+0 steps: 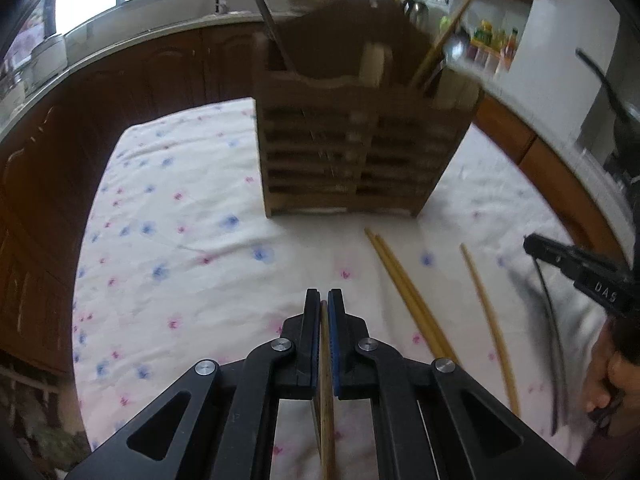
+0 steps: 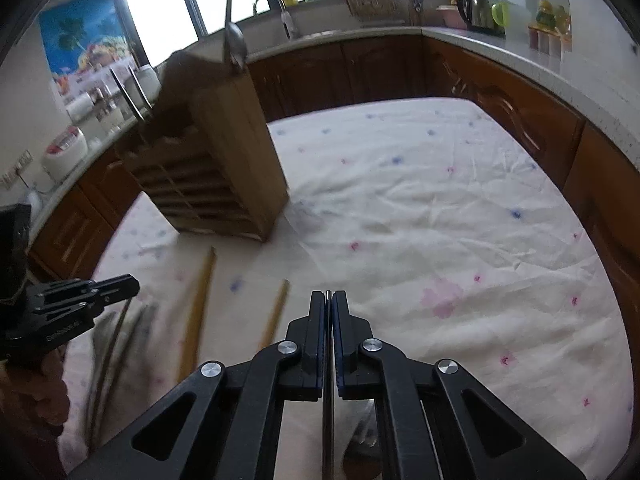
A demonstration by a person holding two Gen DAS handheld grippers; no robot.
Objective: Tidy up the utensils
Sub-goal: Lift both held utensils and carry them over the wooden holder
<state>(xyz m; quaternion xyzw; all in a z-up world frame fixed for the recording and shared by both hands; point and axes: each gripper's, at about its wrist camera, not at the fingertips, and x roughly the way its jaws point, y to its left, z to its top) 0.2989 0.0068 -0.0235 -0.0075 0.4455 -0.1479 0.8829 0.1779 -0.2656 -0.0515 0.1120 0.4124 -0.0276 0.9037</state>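
Chopstick (image 1: pixel 326 380) sits clamped between the jaws of the left gripper (image 1: pixel 324 300), its shaft running back under the camera. The right gripper (image 2: pixel 328 300) is likewise closed, on a thin dark metal handle (image 2: pixel 328 400) whose broader end shows below the linkage; whether spoon or fork I cannot tell. Both pick-ups look made, so the step in hand is the carry to the holder.

Further out on the floral cloth (image 1: pixel 180 220), a pair of chopsticks (image 1: pixel 404 292) lies touching each other, and a single one (image 1: pixel 486 320) lies apart to their right. Dark metal utensils (image 1: pixel 550 344) lie blurred near the right gripper's side, by the person's hand (image 1: pixel 604 376).

Beyond them stands the wooden holder (image 1: pixel 352 152), upright on the cloth, with slatted front and open compartments on top. It already holds a metal utensil at the left and chopsticks at the right.

Next, each piece probably needs tipping upright and lowering into its matching compartment: chopstick to the right one, metal piece to the left. The arms would then cross, so going one at a time seems wise.
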